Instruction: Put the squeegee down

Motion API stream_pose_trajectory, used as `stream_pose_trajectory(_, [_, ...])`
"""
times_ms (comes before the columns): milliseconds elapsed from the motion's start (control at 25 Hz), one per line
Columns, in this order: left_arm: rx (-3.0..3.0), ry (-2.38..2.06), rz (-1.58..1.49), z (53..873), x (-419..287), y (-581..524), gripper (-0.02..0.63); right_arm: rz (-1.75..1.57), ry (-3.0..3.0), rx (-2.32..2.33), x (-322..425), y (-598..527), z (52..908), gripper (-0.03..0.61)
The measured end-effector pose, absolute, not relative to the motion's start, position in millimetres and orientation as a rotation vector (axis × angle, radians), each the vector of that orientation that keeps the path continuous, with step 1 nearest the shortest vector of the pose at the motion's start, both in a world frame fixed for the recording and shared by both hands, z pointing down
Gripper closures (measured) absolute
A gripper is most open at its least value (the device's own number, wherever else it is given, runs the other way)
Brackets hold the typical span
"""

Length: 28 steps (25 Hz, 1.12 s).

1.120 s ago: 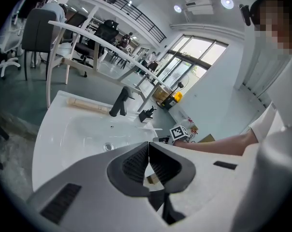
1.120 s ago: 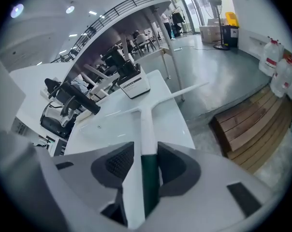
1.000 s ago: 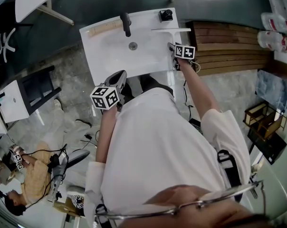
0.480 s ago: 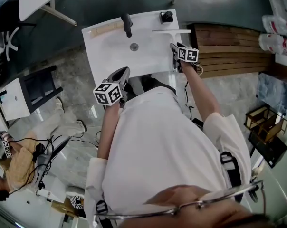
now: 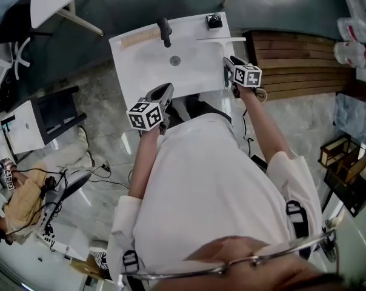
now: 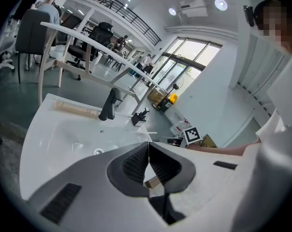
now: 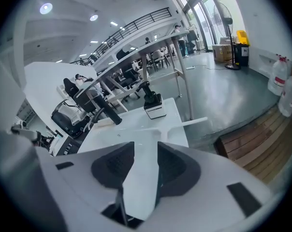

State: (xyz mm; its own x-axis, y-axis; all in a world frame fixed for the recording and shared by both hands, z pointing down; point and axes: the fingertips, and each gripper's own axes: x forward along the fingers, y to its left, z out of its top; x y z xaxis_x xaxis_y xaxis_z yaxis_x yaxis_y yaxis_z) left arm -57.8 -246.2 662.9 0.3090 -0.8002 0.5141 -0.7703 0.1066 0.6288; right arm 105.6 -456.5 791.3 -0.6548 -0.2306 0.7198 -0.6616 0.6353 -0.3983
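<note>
The white squeegee point(image 5: 221, 39) lies on the right rim of the white sink point(image 5: 140, 71), its blade toward the back; in the right gripper view the squeegee point(image 7: 194, 122) rests just past the jaws. My right gripper point(image 5: 229, 64) hovers above its handle end, open. The jaws have just been closing and nothing is between them; only the sink top shows in the right gripper point(image 7: 146, 146) gap. My left gripper point(image 5: 163, 90) hangs over the sink's front edge, shut and empty, and the left gripper point(image 6: 148, 146) pads meet.
A black faucet point(image 5: 165, 30), a wooden strip point(image 5: 140, 38) and a small black device point(image 5: 214, 20) stand along the sink's back. A slatted wooden bench point(image 5: 298, 59) adjoins on the right, with plastic bottles point(image 5: 352, 50) beyond. A seated person point(image 5: 19, 205) is at lower left.
My right gripper has lifted off the squeegee's handle and drawn back toward me; the squeegee stays on the sink rim. The left gripper has kept its place over the sink's front edge.
</note>
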Motion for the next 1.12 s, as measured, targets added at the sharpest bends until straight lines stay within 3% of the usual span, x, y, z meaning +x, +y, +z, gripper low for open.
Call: stream_pose_trajectory(1120, [2.036, -1.253, 0.039, 596.8, -86.5, -203.1, 0.607, 0.494, -2.343, 0.971, 101.6, -319.7, 612.9, 0.572])
